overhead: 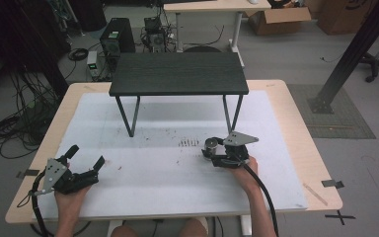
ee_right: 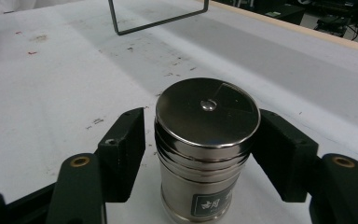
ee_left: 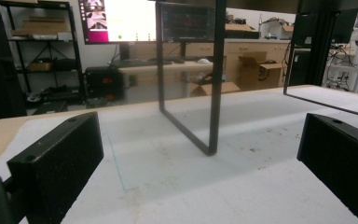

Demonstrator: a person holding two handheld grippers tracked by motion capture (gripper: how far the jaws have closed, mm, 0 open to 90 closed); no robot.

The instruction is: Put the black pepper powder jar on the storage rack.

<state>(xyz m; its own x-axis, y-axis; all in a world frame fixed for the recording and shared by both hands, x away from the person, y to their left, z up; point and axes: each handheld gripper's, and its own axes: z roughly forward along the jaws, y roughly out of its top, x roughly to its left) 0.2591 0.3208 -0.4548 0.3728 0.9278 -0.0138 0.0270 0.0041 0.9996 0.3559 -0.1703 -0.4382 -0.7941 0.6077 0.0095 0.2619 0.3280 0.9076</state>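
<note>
Steel shaker (ee_right: 206, 149) stands upright between the jaws of the right gripper (ee_right: 200, 140), long axis vertical, flat lid up (a small knob at its centre, a dark wedge opening toward 2 o'clock). Both jaws flank it just beside the body; contact cannot be told. From above, the shaker (overhead: 209, 144) sits on the white desk (overhead: 177, 163) at about 4 o'clock from the black stand (overhead: 177, 74). At 8 o'clock, the left gripper (overhead: 86, 157) rests wide open, holding nothing.
</note>
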